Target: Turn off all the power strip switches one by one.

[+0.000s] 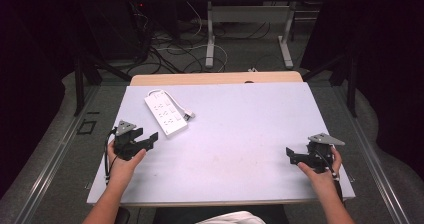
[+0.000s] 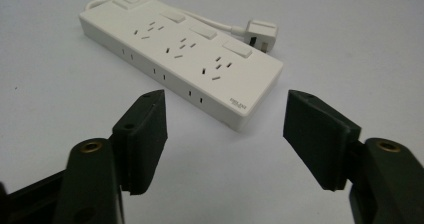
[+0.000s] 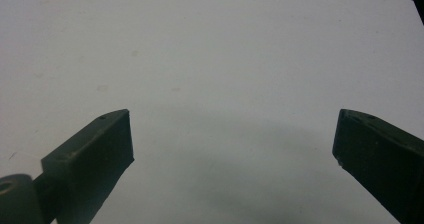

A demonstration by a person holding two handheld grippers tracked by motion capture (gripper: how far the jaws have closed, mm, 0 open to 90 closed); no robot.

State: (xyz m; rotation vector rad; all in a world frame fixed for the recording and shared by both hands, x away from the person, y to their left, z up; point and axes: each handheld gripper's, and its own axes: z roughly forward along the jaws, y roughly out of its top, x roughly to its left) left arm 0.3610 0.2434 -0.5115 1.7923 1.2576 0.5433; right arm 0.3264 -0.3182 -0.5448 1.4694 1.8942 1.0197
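A white power strip (image 1: 166,113) lies flat at the table's left, its short cord and plug (image 1: 188,115) beside it. In the left gripper view the power strip (image 2: 185,54) lies just beyond the jaws, its plug (image 2: 261,32) at the far side. My left gripper (image 1: 151,138) rests on the table close to the strip's near end, open and apart from it, with nothing between its fingers (image 2: 145,134). Over at the table's right, my right gripper (image 1: 290,153) stands open above bare tabletop, its fingers (image 3: 100,144) wide apart.
A white sheet (image 1: 240,129) covers the table, with a strip of wood (image 1: 215,78) showing along its far edge. Beyond it the floor holds cables (image 1: 170,54) and another table's legs (image 1: 210,39). Dark curtains close in both sides.
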